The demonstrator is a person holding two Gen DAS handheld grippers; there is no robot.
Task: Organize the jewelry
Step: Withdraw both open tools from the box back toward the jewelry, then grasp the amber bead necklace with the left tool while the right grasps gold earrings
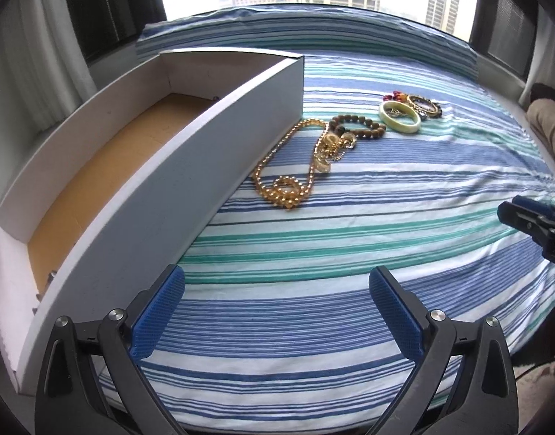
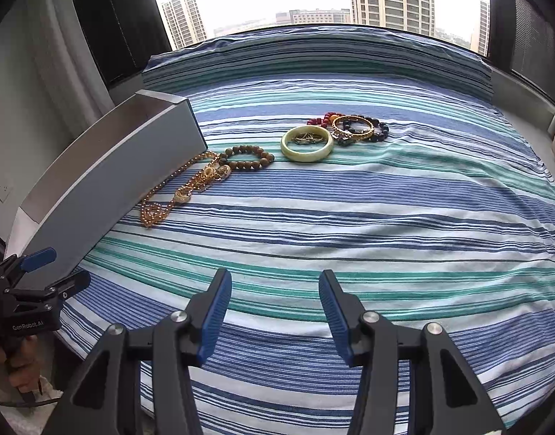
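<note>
A long white box (image 1: 190,166) (image 2: 107,188) with a brown floor lies at the left of the striped bedspread (image 1: 350,239) (image 2: 350,224). Beside its wall lies a gold bead necklace (image 1: 288,181) (image 2: 179,192). A brown bead bracelet (image 1: 357,127) (image 2: 248,157), a pale green bangle (image 1: 401,116) (image 2: 306,143), a gold bangle (image 2: 352,127) and red and dark bead bracelets follow to the right. My left gripper (image 1: 276,311) (image 2: 52,266) hovers open near the box's near end, with nothing between its fingers. My right gripper (image 2: 275,311) (image 1: 513,210) is open and empty over bare cloth.
The bed runs up to a wide window with tower blocks outside. Curtains and dark window frames stand at both sides. A beige cushion (image 1: 549,127) lies at the right edge. A hand (image 2: 20,359) holds the left gripper's handle at the lower left.
</note>
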